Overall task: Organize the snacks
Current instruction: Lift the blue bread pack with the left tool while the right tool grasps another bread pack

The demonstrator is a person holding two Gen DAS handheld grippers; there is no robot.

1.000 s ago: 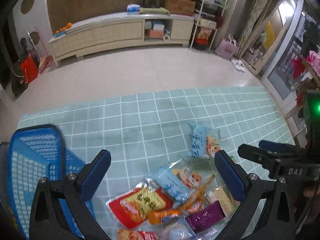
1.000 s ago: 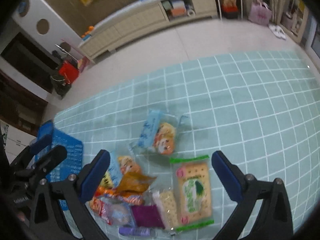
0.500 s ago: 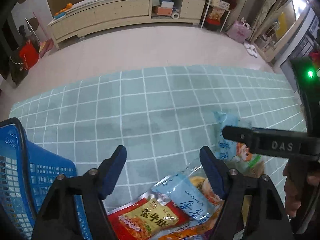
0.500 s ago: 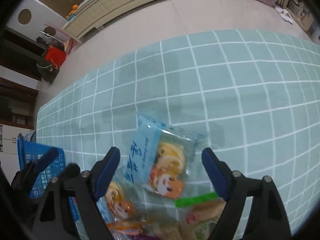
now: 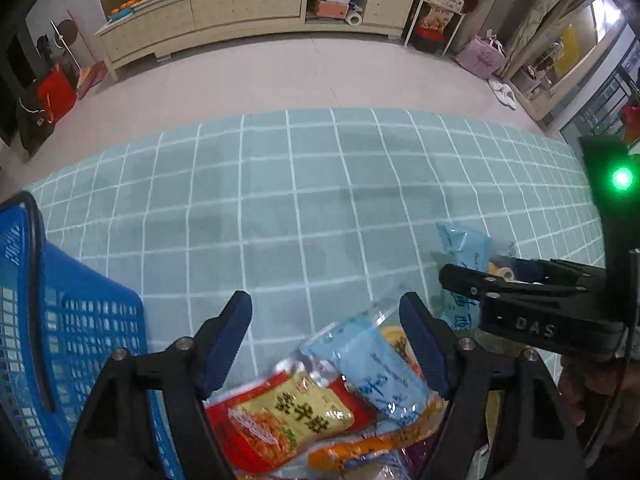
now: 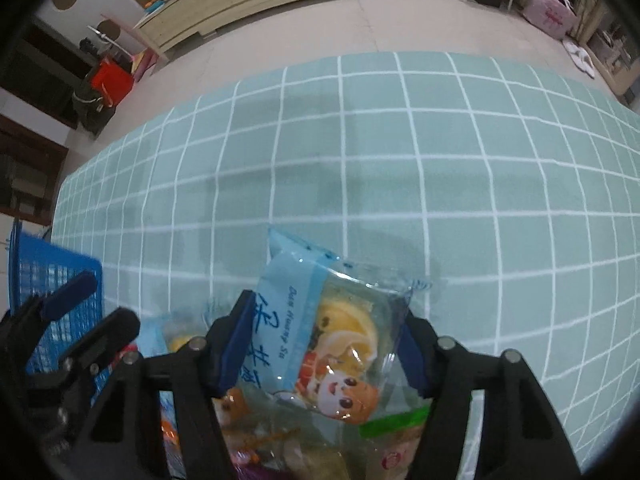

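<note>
Snack packets lie heaped on a teal checked mat point(image 5: 300, 200). My left gripper point(image 5: 326, 344) points down over the heap with its jaws partly narrowed. A light blue pastry packet point(image 5: 372, 364) rests against its right finger; the left finger is clear of it. Under them lies a red and yellow packet point(image 5: 288, 412). My right gripper point(image 6: 324, 350) straddles another blue pastry packet point(image 6: 320, 320) and its jaws are closing. The pads sit at the wrapper's side edges, and I see no squeeze. A blue basket point(image 5: 80, 320) stands to the left.
A green-edged cracker packet point(image 6: 396, 428) and an orange packet point(image 5: 352, 448) lie in the heap. A person's hand point(image 5: 576, 392) holds the right gripper. Beyond the mat are pale floor, a long low cabinet point(image 5: 240, 12), a red bag point(image 5: 56, 96) and a pink bag point(image 5: 480, 56).
Both grippers have sunk toward the heap and tipped further down, and both pairs of jaws have narrowed. The right one now straddles the blue pastry packet that lay ahead of it.
</note>
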